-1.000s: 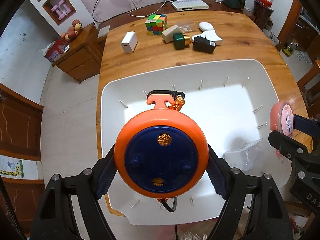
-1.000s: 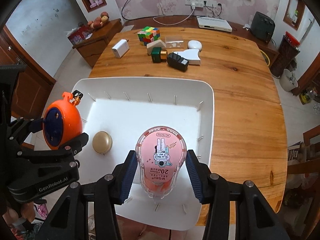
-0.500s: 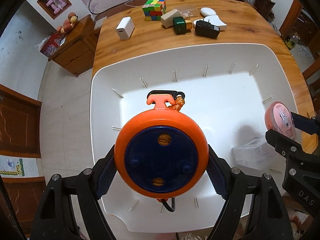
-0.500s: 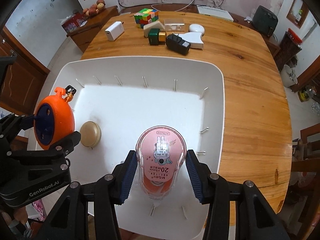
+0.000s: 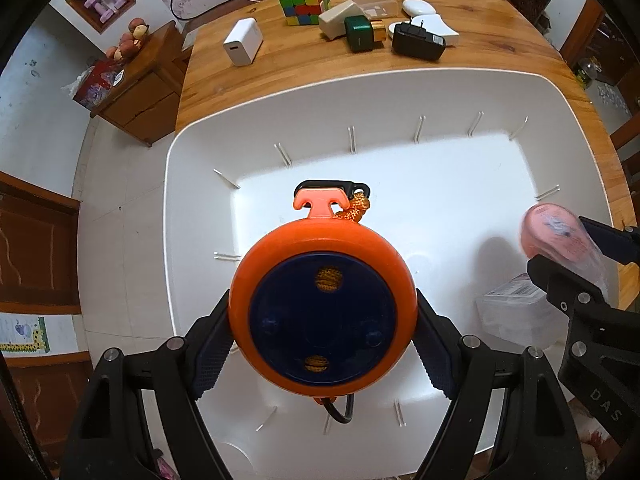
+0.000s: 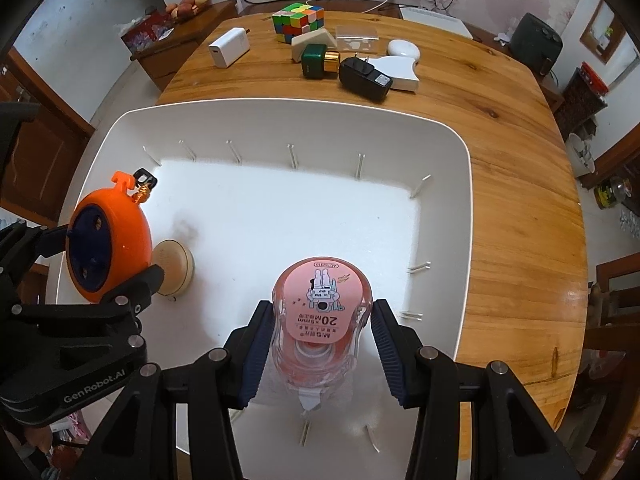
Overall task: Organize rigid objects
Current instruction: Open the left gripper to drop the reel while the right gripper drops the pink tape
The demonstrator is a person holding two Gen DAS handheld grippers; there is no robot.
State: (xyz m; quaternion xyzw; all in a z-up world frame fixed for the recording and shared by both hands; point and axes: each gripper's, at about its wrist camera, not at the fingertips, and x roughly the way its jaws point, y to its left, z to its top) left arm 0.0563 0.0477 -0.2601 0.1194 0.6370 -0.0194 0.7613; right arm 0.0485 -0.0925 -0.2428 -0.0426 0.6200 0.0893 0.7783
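My left gripper is shut on a round orange reel with a blue face, held over the left part of a big white bin. My right gripper is shut on a pink correction tape dispenser, held over the bin's near right part. In the right wrist view the orange reel and left gripper hang at the left. The pink dispenser shows at the right of the left wrist view. Both grippers point steeply down into the bin.
A beige round disc and a clear plastic box lie in the bin. Beyond it on the wooden table are a white charger, colour cube, green box, black adapter and white pieces.
Both grippers have sunk toward the bin with their objects still held; the bin fills more of each view.
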